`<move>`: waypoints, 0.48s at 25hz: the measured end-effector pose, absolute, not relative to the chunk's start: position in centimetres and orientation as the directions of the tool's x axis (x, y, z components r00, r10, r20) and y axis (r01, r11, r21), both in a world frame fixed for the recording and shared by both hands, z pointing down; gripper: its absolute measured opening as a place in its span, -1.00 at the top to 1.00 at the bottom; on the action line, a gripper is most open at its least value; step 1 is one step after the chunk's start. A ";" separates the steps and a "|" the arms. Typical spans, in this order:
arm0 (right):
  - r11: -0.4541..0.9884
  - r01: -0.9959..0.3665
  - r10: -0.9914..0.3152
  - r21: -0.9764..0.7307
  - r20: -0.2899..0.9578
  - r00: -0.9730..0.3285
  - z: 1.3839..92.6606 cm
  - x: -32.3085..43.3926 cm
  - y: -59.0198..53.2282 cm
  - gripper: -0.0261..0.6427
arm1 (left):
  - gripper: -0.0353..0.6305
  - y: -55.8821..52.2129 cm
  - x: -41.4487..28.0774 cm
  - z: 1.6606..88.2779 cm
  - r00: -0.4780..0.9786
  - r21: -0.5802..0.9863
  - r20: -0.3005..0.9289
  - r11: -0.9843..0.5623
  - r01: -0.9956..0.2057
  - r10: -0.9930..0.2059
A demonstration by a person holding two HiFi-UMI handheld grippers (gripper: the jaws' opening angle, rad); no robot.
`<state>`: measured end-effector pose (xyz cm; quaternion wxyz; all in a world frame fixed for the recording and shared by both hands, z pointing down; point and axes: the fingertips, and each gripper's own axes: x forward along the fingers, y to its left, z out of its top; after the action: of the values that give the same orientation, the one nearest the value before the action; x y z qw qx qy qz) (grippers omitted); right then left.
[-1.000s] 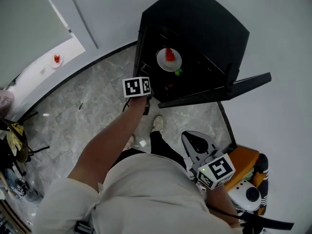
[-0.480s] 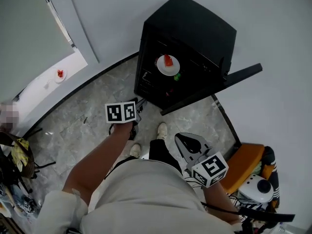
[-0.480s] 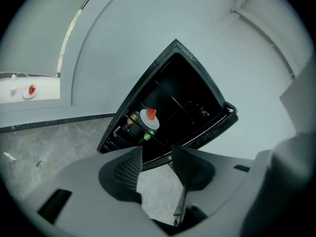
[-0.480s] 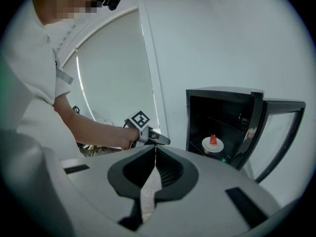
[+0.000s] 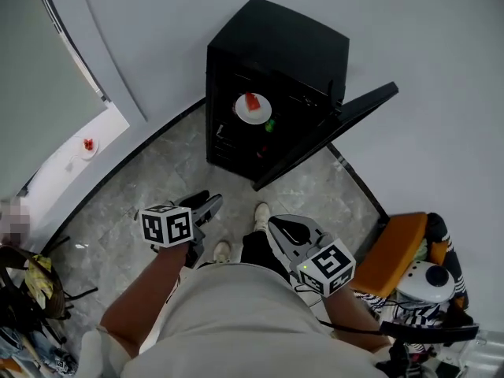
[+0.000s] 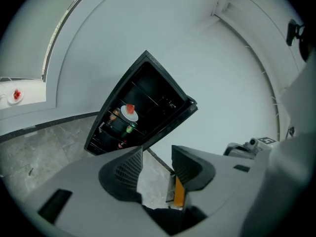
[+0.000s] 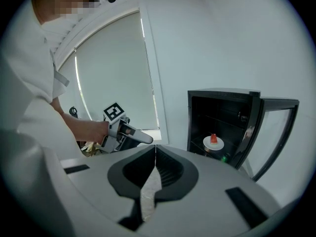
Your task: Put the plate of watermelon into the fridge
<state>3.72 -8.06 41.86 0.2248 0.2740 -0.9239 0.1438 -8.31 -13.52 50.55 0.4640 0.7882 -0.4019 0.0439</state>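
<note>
Plainly, floor [image 5: 142,187]: grey marble tiles, on which the fridge is stood against the wall.
Fridge [image 5: 276,50]: small, black, open at the front, with shelves visible inside.
Door [image 5: 331,136]: swung wide to the right, with its free edge pointed towards the person's shoes.
Left tool [image 5: 206,206]: held low and well apart from the fridge; the jaws are parted to a moderate gap with nothing between them.
Right tool [image 5: 285,228]: held at the waist, jaws pressed together, nothing gripped.
Plate [image 5: 253,109]: white, set on an upper shelf inside the fridge (a similar plate [image 5: 87,146] is seen on the white ledge far left).
Watermelon [image 5: 251,101]: one red wedge, resting on the plate.
Green bottle [image 5: 269,125]: just beside the plate, on the shelf below.
Stage: the placing is judged done; the door is not yet shut.
Risk: if the door is swung hard, the shelf could be jolted and the wedge tipped off. Whether the plate overhangs the shelf front cannot be told; if so, it could be struck by the door.
</note>
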 end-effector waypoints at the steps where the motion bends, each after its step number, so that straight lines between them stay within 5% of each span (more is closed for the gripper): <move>1: 0.808 -0.572 -0.444 -0.139 0.495 -0.747 41.8 3.8 -7.9 0.88 | 0.31 -12.8 -8.2 50.0 0.686 0.705 0.431 -0.256 -0.662 -0.587; 12: 0.815 -0.570 -0.459 -0.104 0.485 -0.745 41.1 4.1 -6.7 0.88 | 0.51 -7.3 -6.5 45.5 0.763 0.644 0.401 -0.437 -0.628 -0.507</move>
<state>4.07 -6.71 41.15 0.2250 0.2777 -0.9257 0.1236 -6.53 -7.32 45.54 0.4107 0.8443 -0.3362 0.0738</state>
